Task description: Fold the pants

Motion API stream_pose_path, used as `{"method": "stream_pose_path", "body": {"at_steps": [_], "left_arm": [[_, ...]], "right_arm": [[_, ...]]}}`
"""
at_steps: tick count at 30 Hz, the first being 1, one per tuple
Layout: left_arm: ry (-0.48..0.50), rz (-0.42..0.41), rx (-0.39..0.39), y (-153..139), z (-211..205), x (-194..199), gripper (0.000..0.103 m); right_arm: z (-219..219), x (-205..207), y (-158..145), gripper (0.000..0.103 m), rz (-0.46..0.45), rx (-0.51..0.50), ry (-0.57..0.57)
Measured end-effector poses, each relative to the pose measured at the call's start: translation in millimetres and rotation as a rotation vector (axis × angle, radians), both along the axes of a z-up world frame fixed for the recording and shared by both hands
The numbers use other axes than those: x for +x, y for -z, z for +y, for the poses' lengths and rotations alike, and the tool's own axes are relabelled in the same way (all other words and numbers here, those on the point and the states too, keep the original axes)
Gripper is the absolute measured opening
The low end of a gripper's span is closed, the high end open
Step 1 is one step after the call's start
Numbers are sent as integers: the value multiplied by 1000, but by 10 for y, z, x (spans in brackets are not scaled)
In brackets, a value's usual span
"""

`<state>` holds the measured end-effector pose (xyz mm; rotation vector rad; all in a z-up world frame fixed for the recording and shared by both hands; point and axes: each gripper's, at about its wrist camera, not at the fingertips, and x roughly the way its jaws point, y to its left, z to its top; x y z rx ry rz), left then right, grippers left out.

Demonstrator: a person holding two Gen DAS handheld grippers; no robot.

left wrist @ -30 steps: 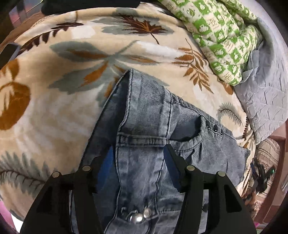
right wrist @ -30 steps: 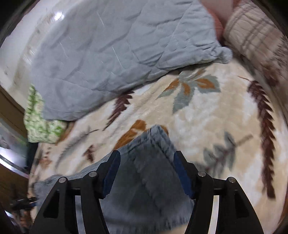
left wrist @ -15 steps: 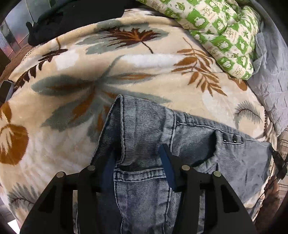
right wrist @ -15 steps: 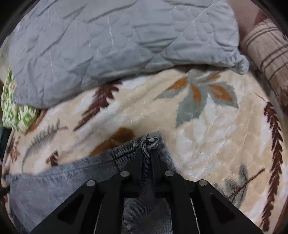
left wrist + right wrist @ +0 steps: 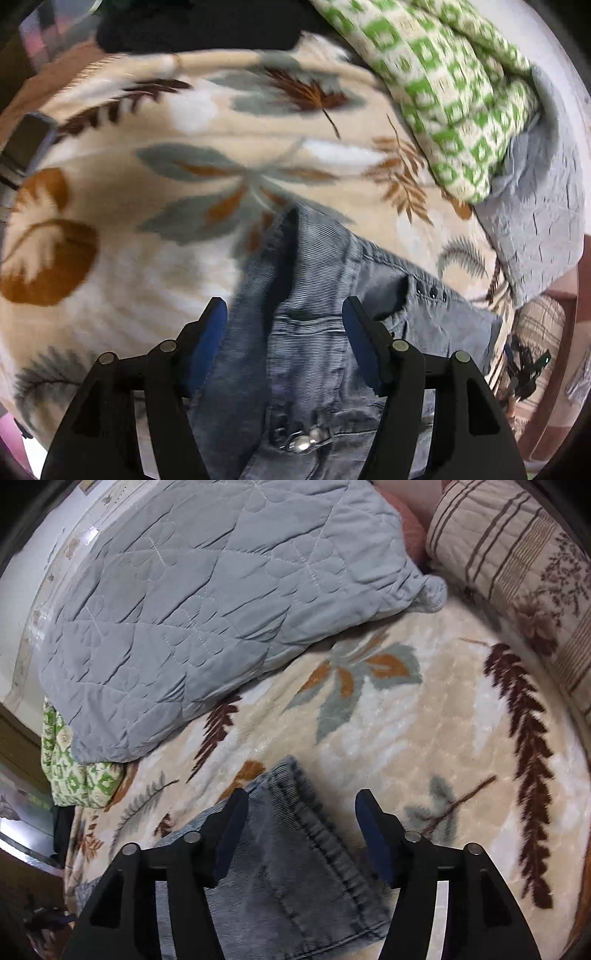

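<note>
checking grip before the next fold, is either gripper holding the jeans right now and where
Neither holds them. The left gripper is open over the jeans waistband; the right gripper is open over the hem.

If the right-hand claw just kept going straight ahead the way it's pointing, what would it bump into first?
Most likely the jeans. The right gripper is open, with the hemmed leg end lying between its fingers. Past that hem comes the leaf-patterned blanket, then the grey quilt. Depth is hard to judge through the fisheye.

Pants (image 5: 317,332) on blanket (image 5: 147,206), quilt (image 5: 192,605) behind; pillow (image 5: 517,572) far right
</note>
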<state>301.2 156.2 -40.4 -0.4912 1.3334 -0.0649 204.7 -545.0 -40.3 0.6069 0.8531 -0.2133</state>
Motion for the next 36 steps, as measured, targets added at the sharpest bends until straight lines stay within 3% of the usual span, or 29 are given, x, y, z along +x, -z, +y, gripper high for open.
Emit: {"method": "stream_pose_path", "body": {"at_steps": [6,13,17,19,21,23,24,25,26,28,36], "left_arm": [[39,13,56,60,-132,270,64],[20,-4,24,110,-25,488,69],[52,46,5,294,-107,594,73],[75,47,16,344,-187,594,76],[104,12,22,315,-267,565,76],[119,-3,4,297,-317,537,76],[125,-11,2,282,-338,523,67],[139,-17,13,268,-369,511,48],[157,-20,43,254,-410,498,38],[173,-40,103,211,-457,459,15],[175,-226,279,-261,-594,109,14]], "right_arm": [[160,301,43,71,36,-44,-87],[250,606,289,71,92,-54,-139],[334,634,385,81,77,-79,-149],[369,633,393,81,77,-94,-157],[416,642,383,76,93,-134,-175],[458,648,374,60,125,-193,-183],[465,641,365,52,132,-210,-185],[462,632,352,31,137,-225,-182],[458,624,345,20,143,-234,-177],[459,571,309,19,133,-238,-172],[542,264,-37,17,48,-276,-130]]}}
